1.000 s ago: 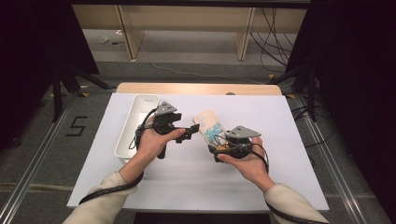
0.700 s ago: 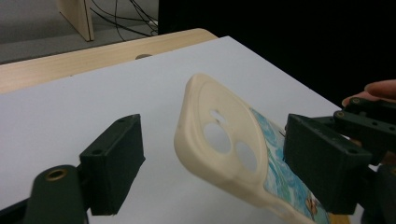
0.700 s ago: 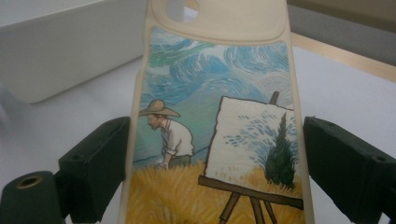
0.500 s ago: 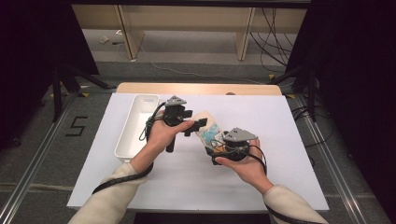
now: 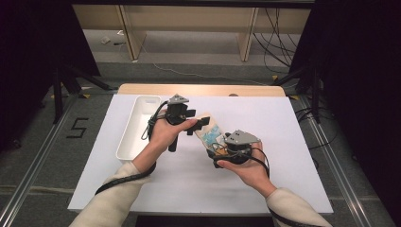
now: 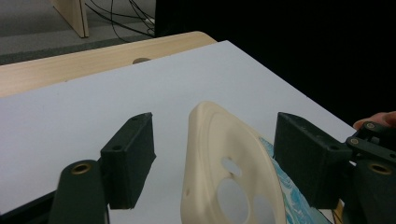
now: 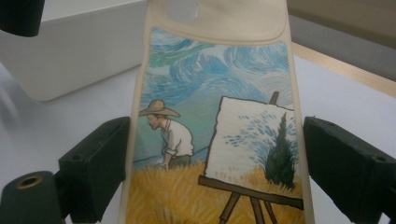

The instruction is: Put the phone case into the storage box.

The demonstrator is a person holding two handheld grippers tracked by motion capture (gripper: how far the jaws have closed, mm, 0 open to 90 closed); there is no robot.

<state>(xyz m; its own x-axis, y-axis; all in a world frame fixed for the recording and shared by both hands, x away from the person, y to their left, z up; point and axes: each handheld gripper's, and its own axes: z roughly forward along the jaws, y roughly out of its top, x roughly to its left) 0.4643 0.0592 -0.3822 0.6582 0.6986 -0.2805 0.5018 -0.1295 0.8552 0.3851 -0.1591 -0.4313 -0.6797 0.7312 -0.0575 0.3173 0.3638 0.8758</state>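
Along the right hand-held gripper (image 7: 215, 172), the phone case's (image 7: 210, 116) painted picture shows.

Overhead camera; claw cameras near case (image 5: 210, 132)

- From my right gripper view, the phone case (image 7: 212, 116) runs off the frame at twelve and six o'clock.
- Its painted picture is cut at six o'clock, so I can't see the easel's feet.
- In my high view, the right gripper (image 5: 226, 150) covers the case's near end.
- The tray (image 7: 70, 51) is blurred and cropped at nine o'clock.
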